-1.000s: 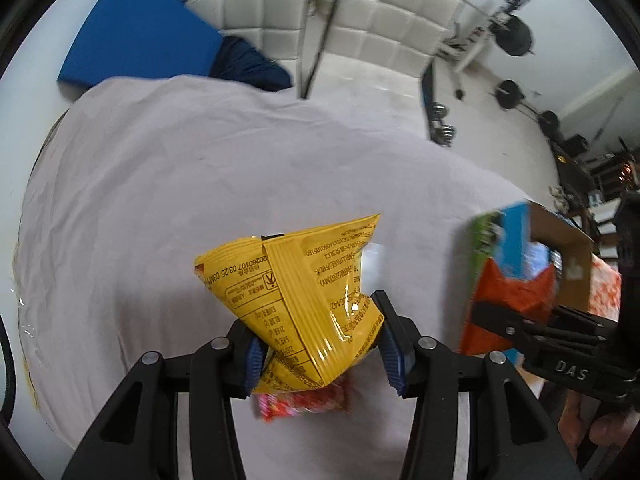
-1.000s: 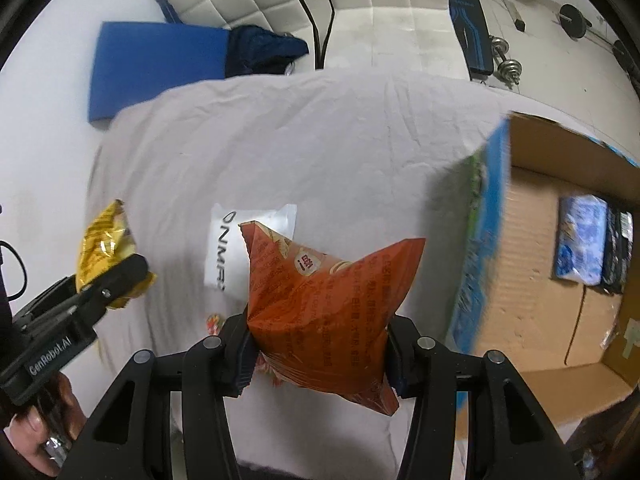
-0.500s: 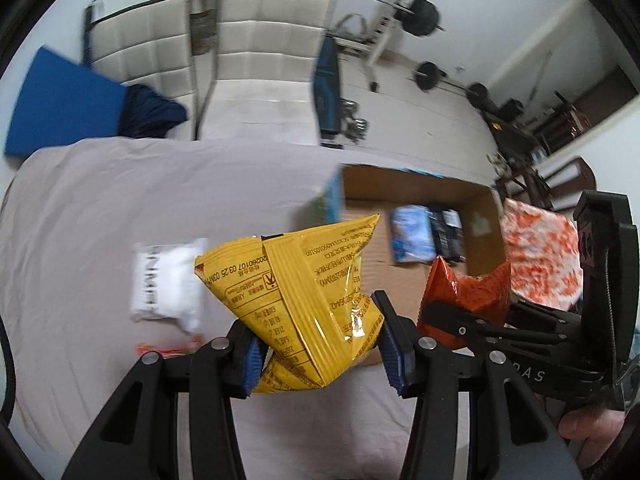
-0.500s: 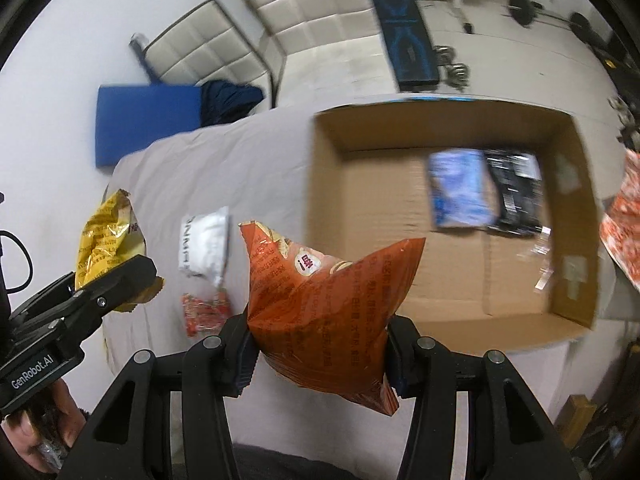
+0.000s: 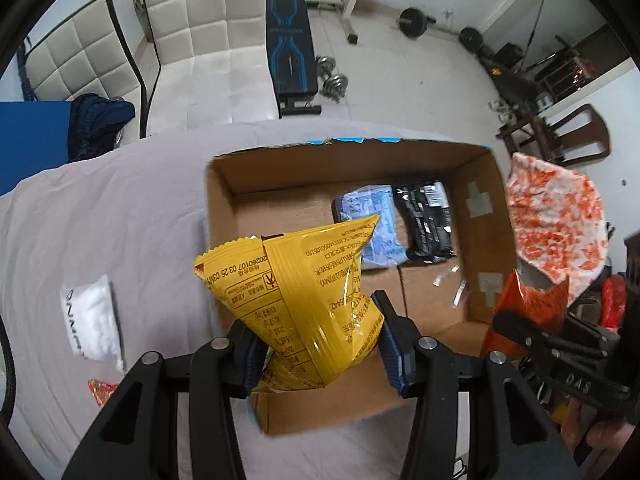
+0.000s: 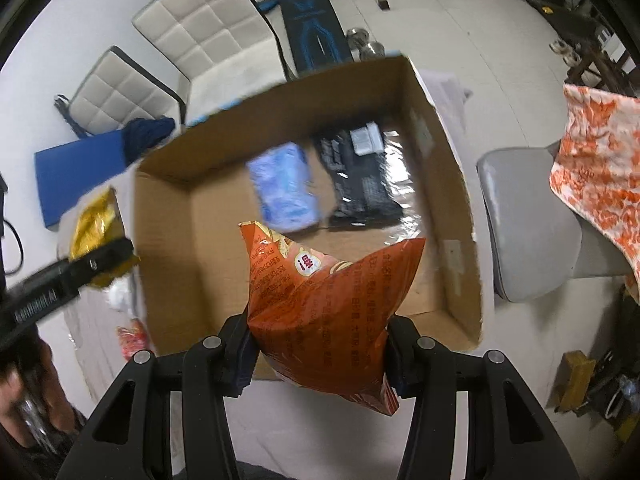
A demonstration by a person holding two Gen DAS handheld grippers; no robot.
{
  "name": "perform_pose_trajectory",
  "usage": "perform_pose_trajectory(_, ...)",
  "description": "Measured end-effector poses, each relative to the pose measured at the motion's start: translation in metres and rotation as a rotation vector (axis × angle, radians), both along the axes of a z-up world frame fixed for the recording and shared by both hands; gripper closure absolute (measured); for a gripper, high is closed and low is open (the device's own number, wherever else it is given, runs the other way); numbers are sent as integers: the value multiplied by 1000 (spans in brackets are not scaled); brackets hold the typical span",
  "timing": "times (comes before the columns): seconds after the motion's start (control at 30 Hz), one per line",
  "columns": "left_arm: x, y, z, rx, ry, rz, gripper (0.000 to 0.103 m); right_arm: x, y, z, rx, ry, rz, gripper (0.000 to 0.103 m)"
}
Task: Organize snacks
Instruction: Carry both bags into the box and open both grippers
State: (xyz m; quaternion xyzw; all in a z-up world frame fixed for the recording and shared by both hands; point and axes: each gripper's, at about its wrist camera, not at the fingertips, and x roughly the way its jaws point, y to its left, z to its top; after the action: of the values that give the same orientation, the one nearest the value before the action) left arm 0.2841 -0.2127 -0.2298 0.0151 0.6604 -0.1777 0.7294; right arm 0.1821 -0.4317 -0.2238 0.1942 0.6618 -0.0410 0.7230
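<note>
My left gripper [image 5: 318, 354] is shut on a yellow snack bag [image 5: 304, 300], held above the near left corner of an open cardboard box [image 5: 484, 232]. My right gripper [image 6: 320, 354] is shut on an orange snack bag [image 6: 324, 312], held over the box's [image 6: 164, 240] near edge. Inside the box lie a light blue packet [image 5: 374, 224] and a black packet [image 5: 426, 216], side by side; the right wrist view shows the blue packet [image 6: 286, 188] and the black packet [image 6: 360, 176] blurred. The orange bag [image 5: 528, 300] shows at the right of the left wrist view.
A white packet [image 5: 92, 316] and a small red packet [image 5: 100, 390] lie on the grey cloth [image 5: 120, 220] left of the box. Two white padded chairs [image 5: 208, 36], a blue mat [image 5: 32, 136] and gym weights stand beyond. A grey chair [image 6: 528, 216] and an orange patterned cloth [image 6: 600, 152] are on the right.
Both grippers have swung right from over the cloth to over the box, each keeping its bag. The box interior now fills both views.
</note>
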Motion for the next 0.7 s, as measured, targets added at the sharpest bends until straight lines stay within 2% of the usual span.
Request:
perform_pose_trajectory(0.23, 31, -25, -54, 72, 68, 1, 57, 12, -15, -55, 1, 70, 12, 49)
perform_pose_trajectory(0.4, 45, -37, -79, 120, 95, -15, 57, 22, -14, -90, -12, 129, 50, 49)
perform_pose_trajectory(0.7, 57, -42, -102, 151, 127, -28, 56, 29, -5, -124, -36, 194, 119, 48)
